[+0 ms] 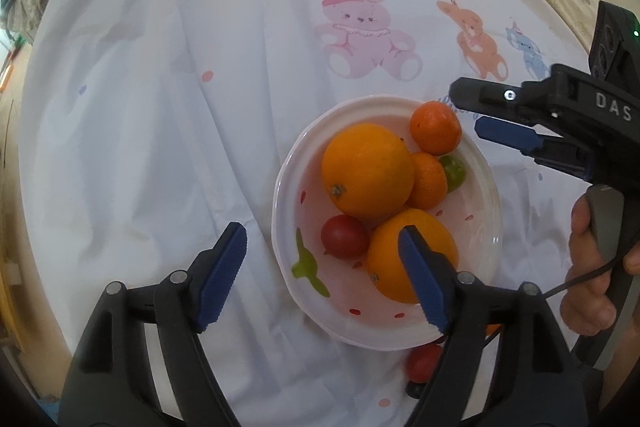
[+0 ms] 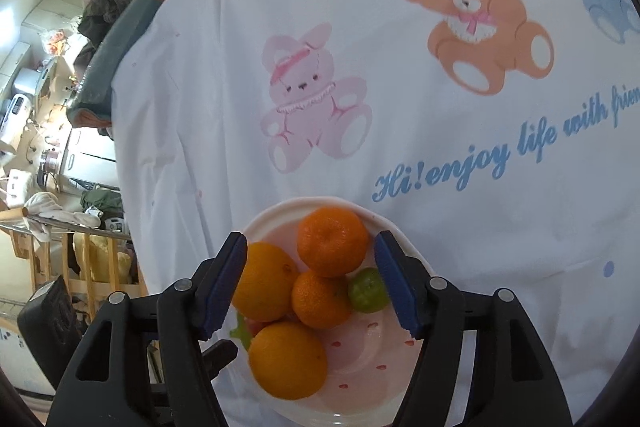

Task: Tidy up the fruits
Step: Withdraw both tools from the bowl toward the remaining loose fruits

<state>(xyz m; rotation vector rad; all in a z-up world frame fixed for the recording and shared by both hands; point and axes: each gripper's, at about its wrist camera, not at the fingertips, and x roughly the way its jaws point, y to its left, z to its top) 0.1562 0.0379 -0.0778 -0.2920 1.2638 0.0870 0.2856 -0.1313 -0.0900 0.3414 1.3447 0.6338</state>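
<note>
Hovering over the bowl (image 1: pixel 280 195), my left gripper (image 1: pixel 324 267) has its jaws released, with nothing pinched between them; one pad sits over the sheet (image 1: pixel 160 107) beside the bowl's rim, the other over an orange (image 1: pixel 384 263) at the bowl's near side. My right gripper (image 2: pixel 310 281) is released too, jaws apart above the fruit, gripping nothing.

Inside the bowl a second, bigger orange (image 1: pixel 367 171) lies in the middle, touching a mandarin (image 1: pixel 430 180). Another mandarin (image 1: pixel 436 127) rests against the far rim, and a green fruit (image 1: pixel 454 169) is tucked just beside both mandarins near the rim. A red fruit (image 1: pixel 344 235) sits between the two oranges.

Outside the bowl, just off its near rim, one more red fruit (image 1: pixel 424 363) lies on the sheet, partly hidden by my left gripper's finger. A small dark thing next to it is too hidden to identify.

The bowl stands on the sheet below its printed pink rabbit (image 2: pixel 312 99).
</note>
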